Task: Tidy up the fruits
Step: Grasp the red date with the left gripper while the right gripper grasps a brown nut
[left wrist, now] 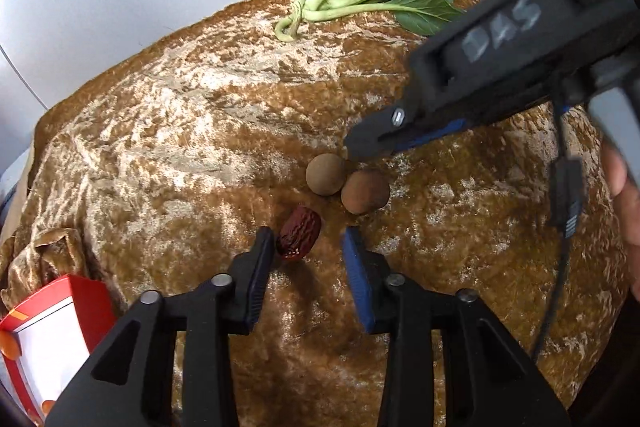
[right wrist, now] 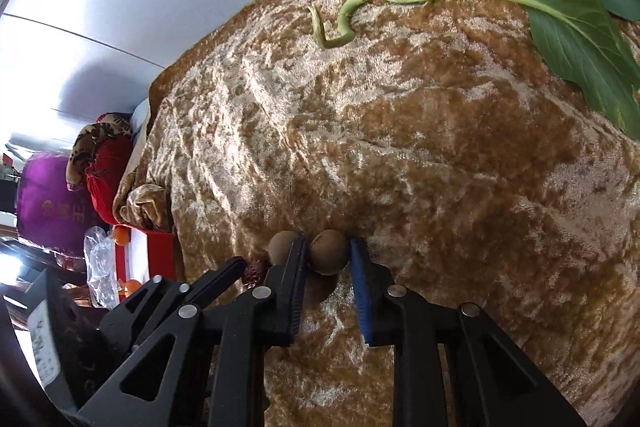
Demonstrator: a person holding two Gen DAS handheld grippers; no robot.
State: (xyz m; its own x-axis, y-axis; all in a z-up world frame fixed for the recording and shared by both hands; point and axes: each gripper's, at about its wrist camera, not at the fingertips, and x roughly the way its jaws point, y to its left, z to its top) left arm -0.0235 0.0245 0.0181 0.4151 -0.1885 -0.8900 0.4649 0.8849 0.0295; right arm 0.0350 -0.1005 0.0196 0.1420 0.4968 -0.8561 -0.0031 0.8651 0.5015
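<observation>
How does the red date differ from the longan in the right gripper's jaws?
The red date is dark red, wrinkled and oblong; the longan is tan, smooth and round. The date lies against one finger of the left gripper, ungripped; the right gripper is clamped on the longan. Both rest on the gold cloth.

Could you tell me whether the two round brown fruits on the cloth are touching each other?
Touching. The left wrist view shows the left fruit and the right fruit pressed side by side, with no cloth visible between them.
</observation>
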